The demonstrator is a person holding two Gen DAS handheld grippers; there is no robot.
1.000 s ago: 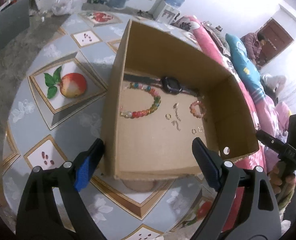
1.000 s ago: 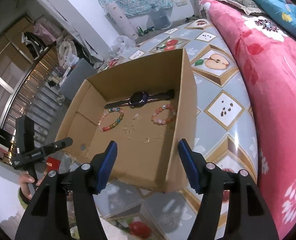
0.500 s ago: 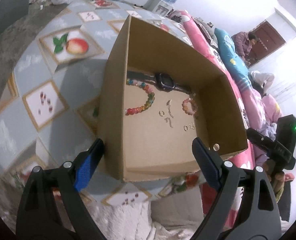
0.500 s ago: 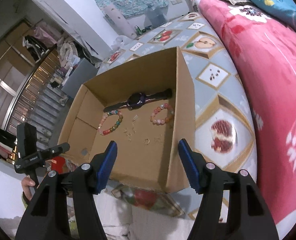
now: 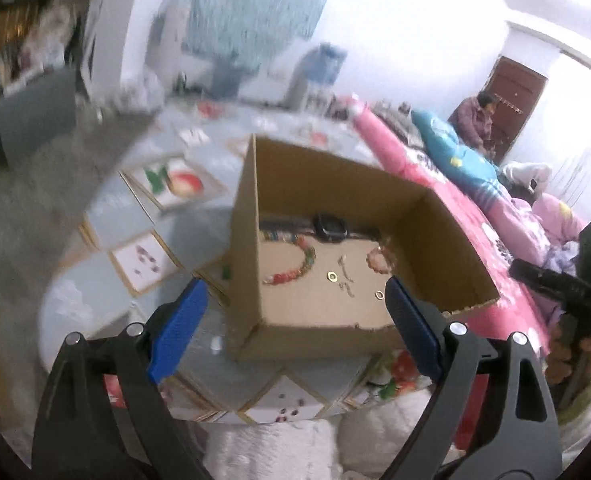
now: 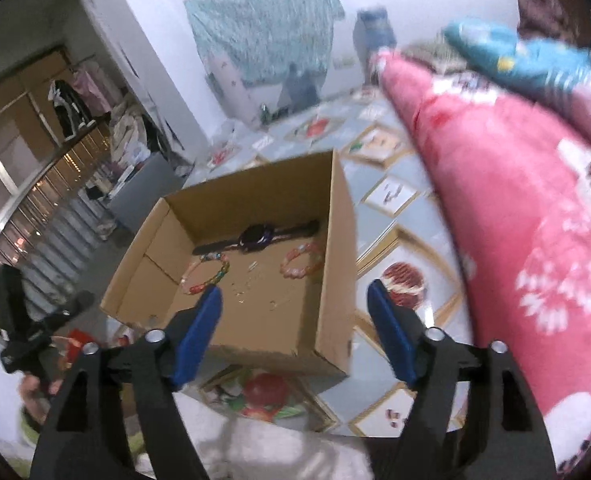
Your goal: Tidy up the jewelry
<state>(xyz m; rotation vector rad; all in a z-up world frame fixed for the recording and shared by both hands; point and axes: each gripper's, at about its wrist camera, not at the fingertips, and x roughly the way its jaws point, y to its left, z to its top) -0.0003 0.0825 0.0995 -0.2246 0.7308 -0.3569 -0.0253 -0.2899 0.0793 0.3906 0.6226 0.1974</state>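
Observation:
An open cardboard box (image 5: 435, 236) (image 6: 339, 264) sits on a fruit-patterned bed cover. Inside lie a dark watch (image 5: 329, 227) (image 6: 255, 236), a multicoloured bead bracelet (image 5: 299, 264) (image 6: 209, 276), a pink bead bracelet (image 5: 379, 259) (image 6: 301, 262), and small gold rings (image 5: 331, 277) and earrings. My left gripper (image 5: 291, 328) is open and empty, back from the box's near left corner. My right gripper (image 6: 295, 328) is open and empty, back from the box's near right corner. Each view shows the other gripper at its edge.
The patterned cover (image 5: 143, 256) (image 6: 395, 200) spreads around the box. A pink floral quilt (image 6: 515, 220) (image 5: 507, 220) lies on the right with a blue pillow (image 5: 451, 152). A person (image 5: 475, 120) sits by a brown door. White fluffy fabric (image 5: 279, 452) lies at the near edge.
Both grippers have pulled back and tilted up from the box, so the box looks smaller and more of the room shows. The jewellery in the box has not moved. Both grippers stay open.

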